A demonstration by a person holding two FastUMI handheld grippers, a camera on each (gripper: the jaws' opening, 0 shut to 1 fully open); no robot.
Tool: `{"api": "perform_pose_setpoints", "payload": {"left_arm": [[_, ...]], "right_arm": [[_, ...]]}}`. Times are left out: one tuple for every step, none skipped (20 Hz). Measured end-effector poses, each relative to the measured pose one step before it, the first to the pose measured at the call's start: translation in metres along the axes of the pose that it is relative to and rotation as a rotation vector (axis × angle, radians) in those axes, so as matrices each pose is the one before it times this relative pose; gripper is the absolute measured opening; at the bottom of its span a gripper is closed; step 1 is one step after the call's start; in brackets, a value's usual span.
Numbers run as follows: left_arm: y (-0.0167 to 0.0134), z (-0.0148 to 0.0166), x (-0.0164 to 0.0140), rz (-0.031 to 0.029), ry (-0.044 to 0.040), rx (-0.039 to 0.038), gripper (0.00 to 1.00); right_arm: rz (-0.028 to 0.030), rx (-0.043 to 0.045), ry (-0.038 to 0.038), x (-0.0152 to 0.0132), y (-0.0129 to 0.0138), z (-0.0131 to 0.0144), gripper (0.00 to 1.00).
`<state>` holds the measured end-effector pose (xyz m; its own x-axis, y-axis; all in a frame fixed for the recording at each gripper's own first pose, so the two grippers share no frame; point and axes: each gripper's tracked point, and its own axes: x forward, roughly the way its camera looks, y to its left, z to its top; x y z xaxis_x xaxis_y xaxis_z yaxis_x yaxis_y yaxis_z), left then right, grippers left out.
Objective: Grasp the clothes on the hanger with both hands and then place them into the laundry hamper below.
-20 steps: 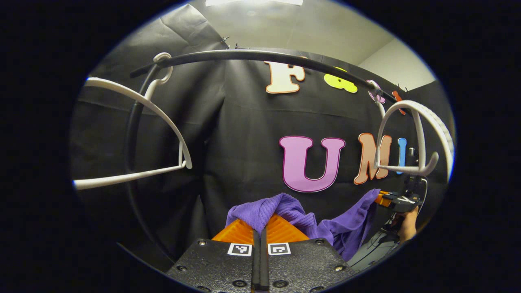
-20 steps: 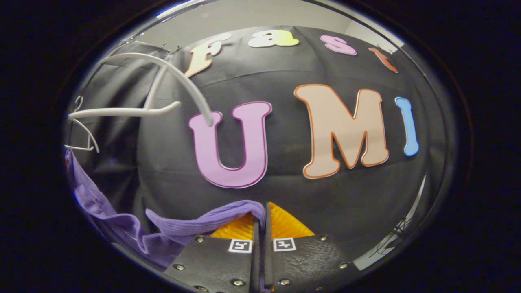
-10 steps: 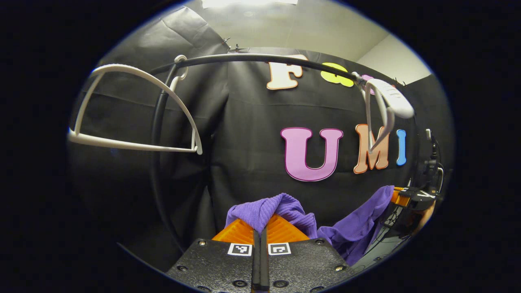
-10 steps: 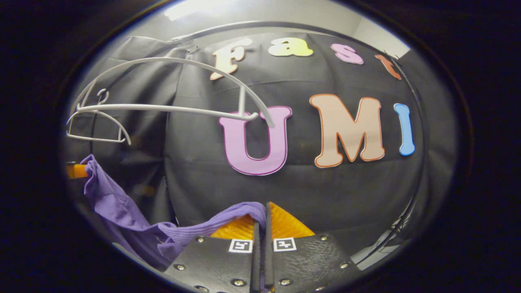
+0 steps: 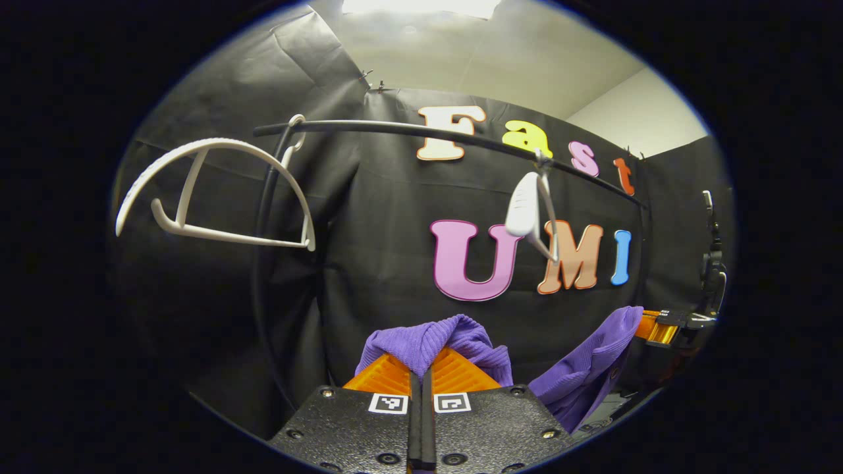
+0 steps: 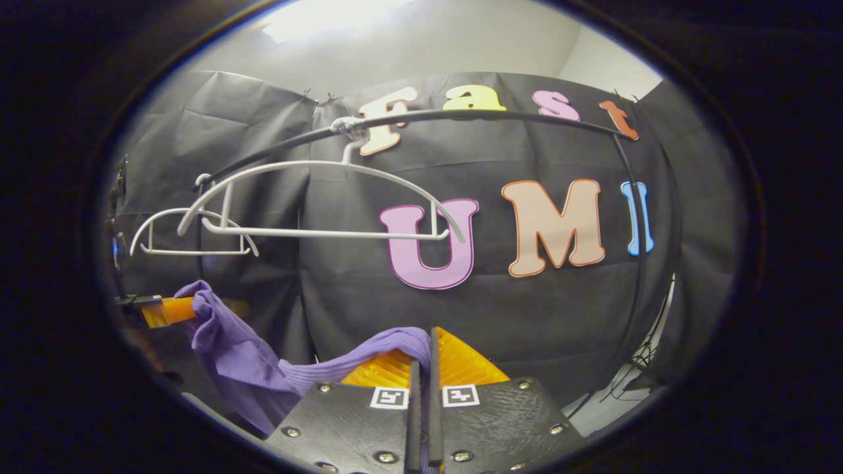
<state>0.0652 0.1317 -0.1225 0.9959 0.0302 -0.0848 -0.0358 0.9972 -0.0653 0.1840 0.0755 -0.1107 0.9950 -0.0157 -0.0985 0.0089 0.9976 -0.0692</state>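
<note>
Here we see the left gripper (image 5: 421, 368), its ridged orange fingers (image 5: 382, 376) pinched tight on a ribbed purple garment (image 5: 428, 339); the right gripper (image 6: 421, 365) clamps another fold of it, each bearing small square black-and-white markers. The cloth sags between them, below two bare white hangers (image 6: 316, 197) on a curved black rail (image 5: 395, 126).

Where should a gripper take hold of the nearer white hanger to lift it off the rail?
Grip the white hanger at its straight bottom bar, coming from below: the bar hangs level and bare, with open space under it, while its hook sits on the black rail.
</note>
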Motion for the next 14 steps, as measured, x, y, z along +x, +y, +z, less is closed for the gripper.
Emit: {"api": "perform_pose_setpoints", "payload": {"left_arm": [[-0.00735,0.0046,-0.0035,-0.01506,-0.00971,-0.00721,0.0],[-0.00938,0.00111,-0.00355,-0.0187,-0.00991,-0.00808,0.0],[-0.00985,0.00261,-0.00243,-0.02151,-0.01338,-0.00511,0.01],[-0.00847,-0.00111,-0.00233,-0.01892,-0.00536,0.00677,0.0],[-0.00748,0.00009,-0.00122,-0.01386,-0.00531,0.00742,0.0],[-0.00322,-0.00041,0.00051,-0.0075,-0.00357,0.00227,0.0],[-0.00419,-0.0008,0.00026,-0.00563,0.00239,-0.00292,0.0],[-0.00514,-0.00256,-0.00087,-0.00836,0.0061,-0.00892,0.0],[-0.00523,-0.00028,-0.00032,-0.00717,0.00056,-0.01667,0.0],[-0.00467,-0.00201,-0.00014,-0.00567,0.00103,-0.01372,0.01],[-0.00533,-0.00092,0.00092,-0.01181,-0.00538,-0.00896,0.02],[-0.0042,-0.00557,0.00191,-0.00325,-0.00202,-0.01007,0.0],[-0.005,-0.00396,0.00055,-0.00576,-0.00721,-0.00147,0.0],[-0.0056,-0.00589,0.00065,-0.00431,0.00164,0.00338,0.0]], "right_arm": [[0.00783,-0.00212,-0.01389,-0.00886,0.00566,0.00503,0.04],[0.01368,-0.00903,-0.01899,-0.00734,0.00696,0.00331,0.05],[-0.00354,0.00168,-0.01007,-0.0055,0.00154,0.0026,0.05],[-0.01009,0.01168,0.0003,-0.00564,-0.00031,-0.00147,0.04],[0.00115,0.00315,0.00546,-0.00472,0.00337,0.00157,0.05],[-0.00073,-0.00283,-0.00223,-0.00528,0.00313,0.00488,0.09],[-0.01163,-0.00382,-0.01578,-0.00808,-0.00162,0.00925,0.04],[-0.01085,-0.00141,-0.01833,-0.0089,-0.00074,0.00578,0.04],[-0.00236,0.00226,-0.01331,-0.00573,0.00114,0.0039,0.04],[-0.00251,0.00195,-0.01566,-0.00494,0.00135,0.00187,0.04],[-0.01011,0.00373,-0.01975,-0.00507,-0.0012,0.00183,0.04],[-0.00739,0.00575,-0.01332,-0.00536,-0.00146,-0.00231,0.04],[-0.00659,0.00551,-0.01396,-0.00403,-0.00082,-0.00227,0.04],[-0.01572,0.01267,-0.01138,-0.00356,-0.00419,-0.00436,0.04]]}}
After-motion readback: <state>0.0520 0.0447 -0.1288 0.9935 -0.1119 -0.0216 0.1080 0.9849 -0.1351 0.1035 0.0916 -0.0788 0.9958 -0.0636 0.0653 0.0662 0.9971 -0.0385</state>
